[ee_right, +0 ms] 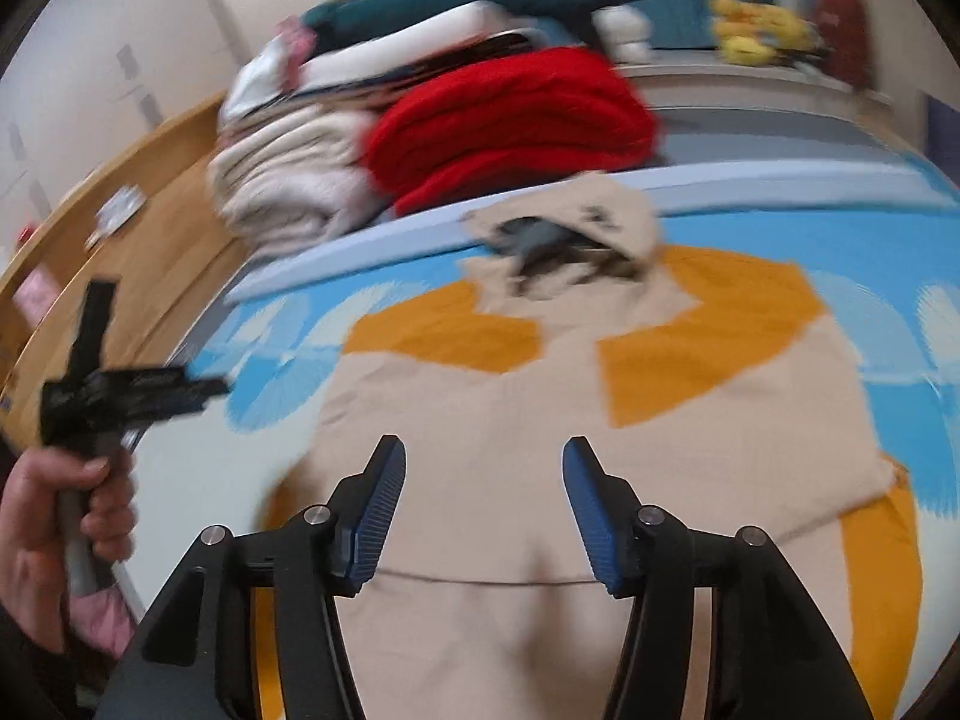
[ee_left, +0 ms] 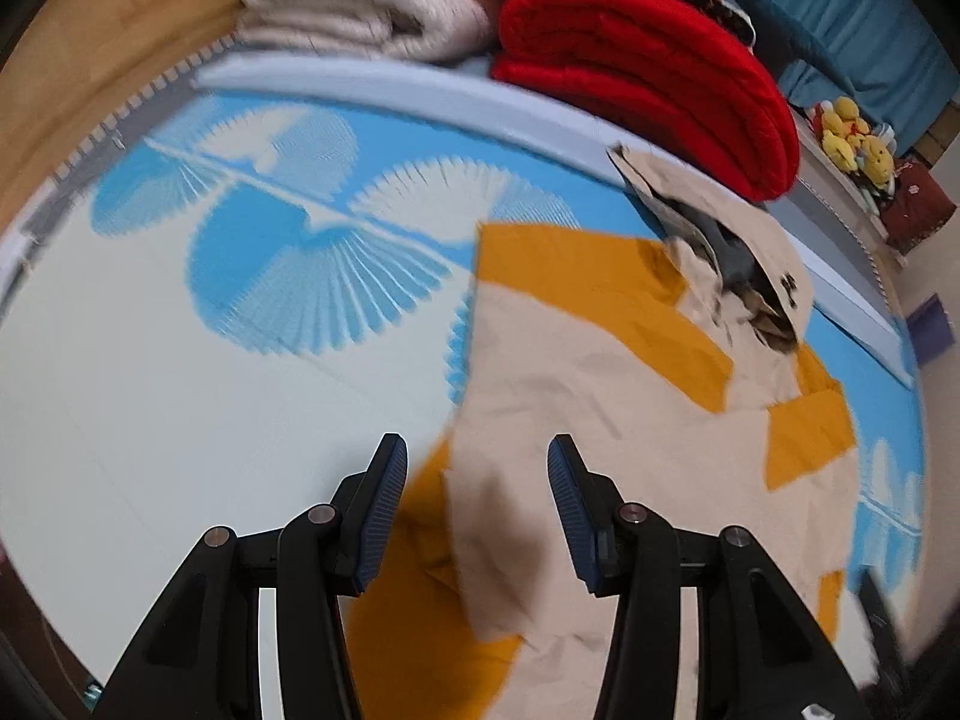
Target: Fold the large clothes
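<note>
Blue-padded fingers of the right hand-held gripper stand spread above the lower body of a beige and mustard hooded garment, with nothing pinched between them. Its hood lies at 12 o'clock from those fingers, toward the far edge of the bed. That bed carries a sheet printed in light blue and white fan shapes, and the garment lies spread flat on it. In the left wrist view, the left hand-held gripper likewise has its jaws apart and empty, hovering over one edge of the same hooded garment, whose cloth runs away toward 1 o'clock. Bare sheet fills the area from 9 to 11 o'clock of this gripper. At 8 o'clock in the right wrist view, a person's hand grips the handle of the left tool. Beyond the hood, at 11 to 12 o'clock, a folded red blanket rests beside a stack of cream blankets, both touching. Yellow plush toys sit on a ledge at 1 o'clock, well apart from the garment. Both views are blurred.
</note>
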Action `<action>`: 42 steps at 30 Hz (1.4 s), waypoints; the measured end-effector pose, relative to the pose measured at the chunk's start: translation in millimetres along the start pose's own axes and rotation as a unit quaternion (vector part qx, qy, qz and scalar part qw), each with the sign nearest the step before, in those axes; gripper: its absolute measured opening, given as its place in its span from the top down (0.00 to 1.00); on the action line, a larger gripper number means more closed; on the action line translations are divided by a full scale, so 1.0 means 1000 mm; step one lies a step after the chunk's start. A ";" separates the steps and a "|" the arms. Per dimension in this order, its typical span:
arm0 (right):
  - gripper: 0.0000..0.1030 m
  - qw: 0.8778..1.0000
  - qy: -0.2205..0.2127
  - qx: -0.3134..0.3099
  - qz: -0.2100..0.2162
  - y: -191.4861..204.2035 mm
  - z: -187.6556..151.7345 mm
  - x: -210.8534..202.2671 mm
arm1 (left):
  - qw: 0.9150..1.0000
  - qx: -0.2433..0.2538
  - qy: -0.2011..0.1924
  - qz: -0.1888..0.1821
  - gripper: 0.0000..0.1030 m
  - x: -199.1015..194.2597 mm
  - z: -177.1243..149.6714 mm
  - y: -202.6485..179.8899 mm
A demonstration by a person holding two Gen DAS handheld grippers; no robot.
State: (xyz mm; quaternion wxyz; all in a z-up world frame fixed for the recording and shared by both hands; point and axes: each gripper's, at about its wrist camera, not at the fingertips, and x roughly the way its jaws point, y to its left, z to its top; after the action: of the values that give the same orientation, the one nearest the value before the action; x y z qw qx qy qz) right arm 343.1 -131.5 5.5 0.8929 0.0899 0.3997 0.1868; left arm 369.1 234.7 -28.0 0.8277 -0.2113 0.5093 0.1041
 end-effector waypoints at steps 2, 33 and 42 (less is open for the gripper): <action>0.45 0.997 0.036 0.055 -0.032 -0.030 -0.003 0.017 | 0.999 -0.016 0.032 -0.019 0.56 0.015 -0.004 0.005; 0.88 0.923 0.067 0.362 -0.114 -0.152 -0.038 0.044 | 0.989 0.044 -0.140 -0.033 0.99 -0.010 0.002 -0.040; 0.82 0.945 0.023 0.293 -0.145 -0.121 -0.017 0.026 | 0.995 0.020 -0.054 0.079 0.96 0.025 0.001 -0.023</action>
State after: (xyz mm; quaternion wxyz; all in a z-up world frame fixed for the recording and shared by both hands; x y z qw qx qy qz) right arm 377.9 -231.0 -61.2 0.8350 0.2844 0.4662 -0.0677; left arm 390.4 213.6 -43.8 0.8474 -0.1476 0.4807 0.1706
